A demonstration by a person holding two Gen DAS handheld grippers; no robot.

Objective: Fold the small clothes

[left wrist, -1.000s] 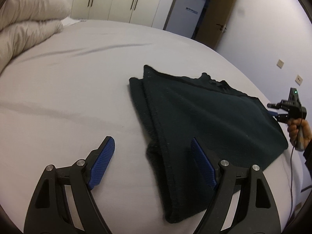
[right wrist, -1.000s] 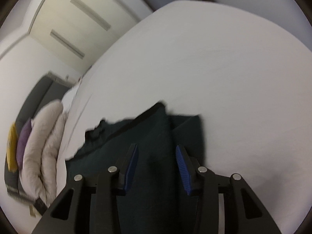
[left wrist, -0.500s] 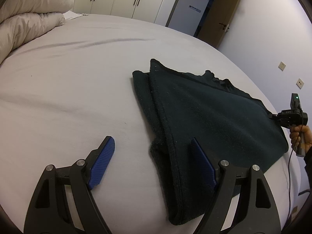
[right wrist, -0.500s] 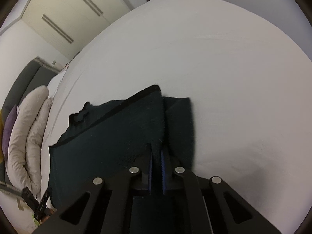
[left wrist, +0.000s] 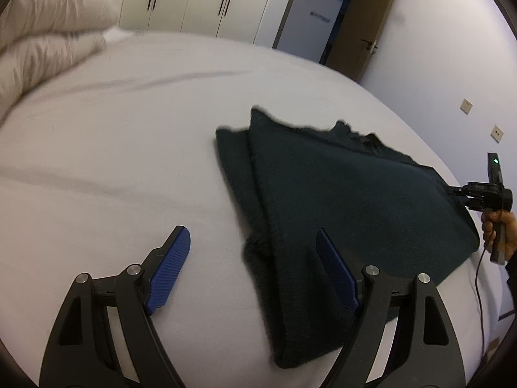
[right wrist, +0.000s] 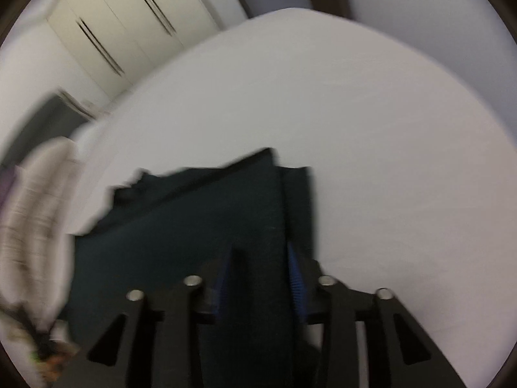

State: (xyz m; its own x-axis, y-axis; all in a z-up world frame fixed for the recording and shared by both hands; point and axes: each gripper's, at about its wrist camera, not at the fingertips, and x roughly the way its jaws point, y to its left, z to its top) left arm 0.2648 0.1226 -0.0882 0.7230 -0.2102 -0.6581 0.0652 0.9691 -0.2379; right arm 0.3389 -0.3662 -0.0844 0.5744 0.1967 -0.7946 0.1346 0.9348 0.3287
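A dark green garment [left wrist: 339,194] lies folded on the white bed [left wrist: 129,161], with a thick doubled edge on its left side. My left gripper [left wrist: 252,236] is open wide above the garment's near left edge, one finger over the cloth and the other over the sheet. At the garment's far right edge is my right gripper [left wrist: 455,192], held by a hand [left wrist: 504,232]. In the right wrist view, which is blurred, the right gripper [right wrist: 260,252] has its jaws opening, and the garment [right wrist: 194,220] lies between its fingers without being pinched.
Rolled beige bedding [left wrist: 42,42] is piled at the bed's far left. White wardrobe doors [left wrist: 200,0] and an open brown door [left wrist: 365,22] stand behind the bed. A thin cable [left wrist: 478,291] hangs from the right gripper past the bed's right edge.
The right gripper pinched the garment's edge half a second ago and its jaws now stand apart again, its view having swung. The left gripper stays where it was.
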